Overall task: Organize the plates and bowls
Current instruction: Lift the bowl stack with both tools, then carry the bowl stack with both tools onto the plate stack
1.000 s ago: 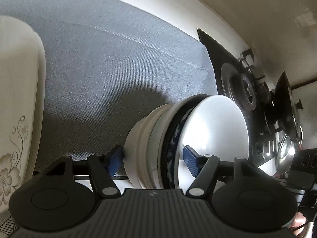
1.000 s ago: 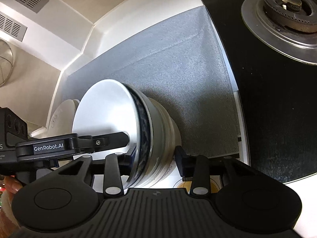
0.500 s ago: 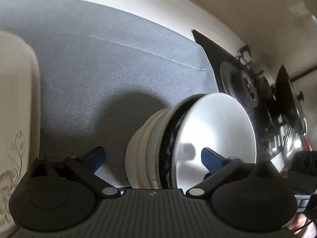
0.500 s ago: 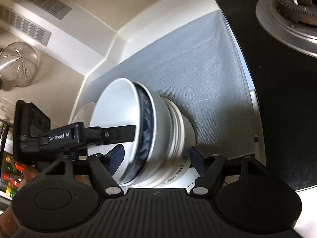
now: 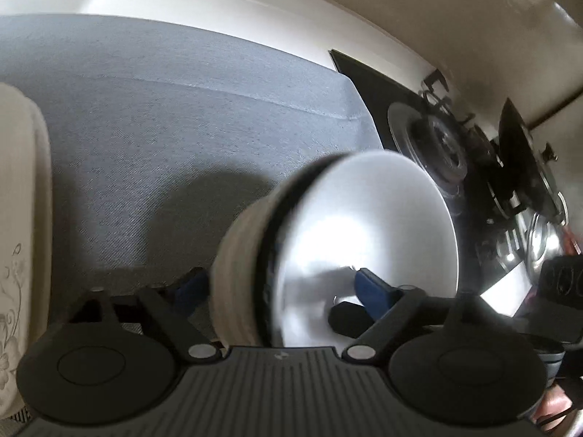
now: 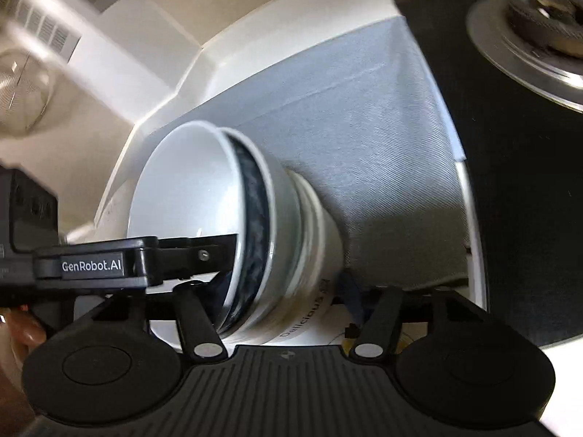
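Observation:
A stack of nested bowls lies tipped on its side over the grey mat (image 5: 145, 127). A white bowl (image 5: 364, 218) is innermost, with a dark blue patterned bowl (image 6: 255, 218) and white ones behind it. My left gripper (image 5: 278, 284) straddles the stack, one blue pad inside the white bowl and one by the stack's base. Its jaws are closing, and I see no firm press. My right gripper (image 6: 280, 286) straddles the same stack (image 6: 189, 189) from the other side and is also closing. The left gripper's finger (image 6: 196, 251) reaches into the bowl's mouth.
A cream plate with a flower pattern (image 5: 18, 218) stands at the left edge. The black gas stove (image 6: 528, 36) borders the mat on the right, with a dark pan (image 5: 517, 138) beyond its burner. A metal strainer (image 6: 22, 87) hangs at the far left. A hand (image 6: 22, 331) shows behind the left gripper.
Both grippers held the stack a second ago, spread wide half a second ago, and have now narrowed again around it. The stack stays tipped in about the same place.

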A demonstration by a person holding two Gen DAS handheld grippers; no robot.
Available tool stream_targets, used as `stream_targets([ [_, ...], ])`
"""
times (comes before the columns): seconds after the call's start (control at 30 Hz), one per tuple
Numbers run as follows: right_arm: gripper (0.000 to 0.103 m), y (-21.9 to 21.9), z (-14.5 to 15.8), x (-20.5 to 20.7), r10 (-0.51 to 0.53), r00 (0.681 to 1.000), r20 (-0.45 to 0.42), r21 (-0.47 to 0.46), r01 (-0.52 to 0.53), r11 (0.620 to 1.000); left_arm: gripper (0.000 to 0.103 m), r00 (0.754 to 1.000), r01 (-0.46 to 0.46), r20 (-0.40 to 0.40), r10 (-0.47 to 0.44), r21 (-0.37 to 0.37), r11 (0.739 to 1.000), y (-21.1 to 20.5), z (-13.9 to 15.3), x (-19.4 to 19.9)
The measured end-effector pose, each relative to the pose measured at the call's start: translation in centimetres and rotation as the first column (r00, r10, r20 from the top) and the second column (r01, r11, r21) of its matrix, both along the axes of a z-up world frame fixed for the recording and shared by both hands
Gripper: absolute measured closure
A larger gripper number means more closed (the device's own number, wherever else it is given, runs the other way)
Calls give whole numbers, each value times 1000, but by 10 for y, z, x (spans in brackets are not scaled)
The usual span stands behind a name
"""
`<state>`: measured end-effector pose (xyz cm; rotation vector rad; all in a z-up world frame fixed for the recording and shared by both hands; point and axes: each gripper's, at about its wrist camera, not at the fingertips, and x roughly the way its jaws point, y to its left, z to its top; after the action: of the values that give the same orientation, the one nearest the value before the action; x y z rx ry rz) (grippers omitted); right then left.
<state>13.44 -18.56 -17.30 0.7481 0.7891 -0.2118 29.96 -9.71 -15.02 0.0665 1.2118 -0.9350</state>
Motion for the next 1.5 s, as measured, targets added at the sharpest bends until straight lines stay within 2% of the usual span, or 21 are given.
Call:
stream_targets([
  [0.13,51,3,6,0,5,1000,-10,-44,-5,999,15,1000,-28,14,27,5,1000,4,3,-2],
  [0.33,61,-3,14,-4,-11,1000,4,-46,11,999,17,997,-78,12,78,-13,997,12,18,1],
  [0.73,65,-5,26,15,6,1000,-18,-30,-6,1000,18,989,-150,-12,150,4,989,28,31,14],
  [1.07,65,-2,44,38,39,999,-6,-54,-40,998,18,982,-186,12,187,-22,982,46,55,24],
  [1.5,67,3,42,57,78,996,-39,-85,-81,993,18,976,-215,-23,215,-3,977,51,43,30],
])
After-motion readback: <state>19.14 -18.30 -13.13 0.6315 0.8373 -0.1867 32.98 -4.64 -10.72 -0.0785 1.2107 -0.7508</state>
